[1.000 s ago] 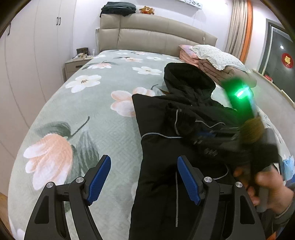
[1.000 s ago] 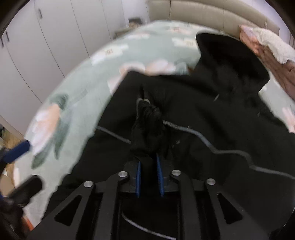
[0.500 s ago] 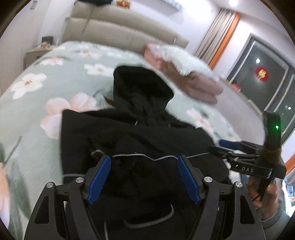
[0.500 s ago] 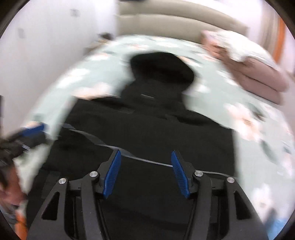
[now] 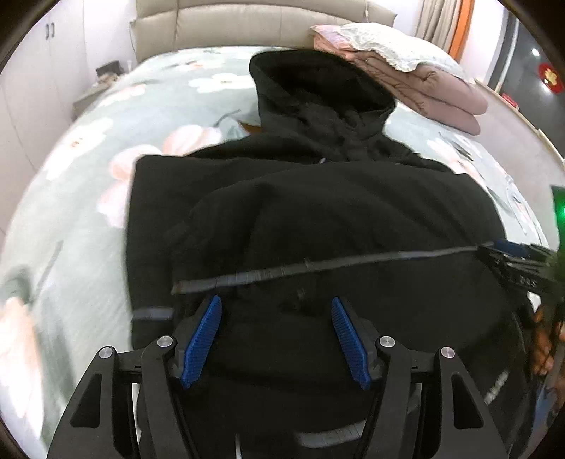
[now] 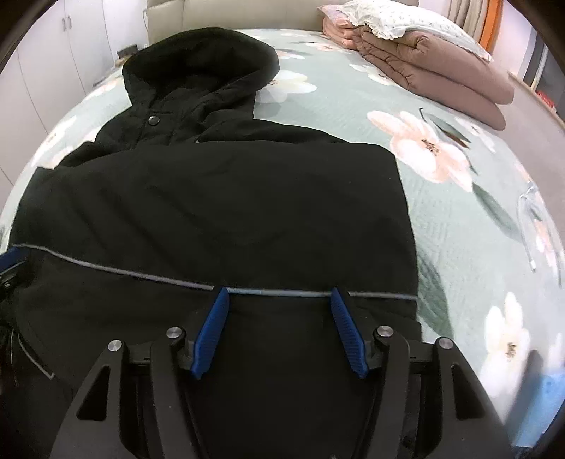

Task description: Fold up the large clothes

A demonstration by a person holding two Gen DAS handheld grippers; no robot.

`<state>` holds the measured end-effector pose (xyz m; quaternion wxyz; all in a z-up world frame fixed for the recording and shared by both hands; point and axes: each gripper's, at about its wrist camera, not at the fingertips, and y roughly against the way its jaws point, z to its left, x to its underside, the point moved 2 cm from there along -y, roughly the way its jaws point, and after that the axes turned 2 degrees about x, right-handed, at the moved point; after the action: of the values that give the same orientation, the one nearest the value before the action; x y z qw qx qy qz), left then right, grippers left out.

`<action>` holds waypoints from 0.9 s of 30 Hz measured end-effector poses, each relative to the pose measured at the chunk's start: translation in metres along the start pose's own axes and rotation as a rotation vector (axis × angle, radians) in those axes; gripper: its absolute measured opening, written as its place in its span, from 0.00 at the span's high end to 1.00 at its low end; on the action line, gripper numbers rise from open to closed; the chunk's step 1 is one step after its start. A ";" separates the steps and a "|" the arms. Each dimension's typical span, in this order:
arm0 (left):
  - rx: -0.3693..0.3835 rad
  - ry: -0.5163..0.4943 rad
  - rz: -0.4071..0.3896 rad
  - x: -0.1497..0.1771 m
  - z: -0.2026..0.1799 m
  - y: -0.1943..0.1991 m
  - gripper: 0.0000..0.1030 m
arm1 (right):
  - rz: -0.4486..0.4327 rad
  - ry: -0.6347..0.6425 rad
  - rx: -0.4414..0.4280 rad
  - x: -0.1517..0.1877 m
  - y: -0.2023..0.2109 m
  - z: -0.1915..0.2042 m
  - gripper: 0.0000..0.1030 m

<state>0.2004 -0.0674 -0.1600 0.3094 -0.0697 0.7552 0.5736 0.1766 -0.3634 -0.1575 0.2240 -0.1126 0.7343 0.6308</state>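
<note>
Black hooded jacket (image 6: 219, 212) lay flat on the floral bedspread (image 6: 459, 219), filling center frame, hood toward the top. Left gripper (image 5: 275, 332) hovered low center, jaws apart and just narrowing, nothing pinched. Right gripper (image 6: 279, 328) low center, jaws just widened, empty over the grey stripe (image 6: 141, 273).

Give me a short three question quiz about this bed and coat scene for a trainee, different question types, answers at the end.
1. True or false: the black coat lies on the floral bed cover with its hood toward the headboard.
2. Which item lies at the far right of the bed? A: folded brown quilt B: suitcase C: laundry basket
3. Fill in: the right tool is ____, holding nothing.

Key: 1 true; 2 A; 3 open
</note>
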 end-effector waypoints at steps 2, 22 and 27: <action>0.044 -0.005 -0.020 0.009 -0.007 0.043 0.35 | 0.012 -0.009 -0.037 0.001 0.021 -0.001 0.39; -0.043 0.073 -0.015 -0.008 0.035 -0.032 0.34 | -0.002 0.071 -0.065 0.020 0.002 0.014 0.19; 0.082 0.113 0.007 -0.038 0.045 0.001 0.34 | 0.073 0.055 -0.146 -0.002 0.020 0.004 0.20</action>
<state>0.2478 -0.0360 -0.1449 0.2670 -0.0865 0.7946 0.5384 0.1704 -0.3564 -0.1396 0.1717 -0.1192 0.6960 0.6870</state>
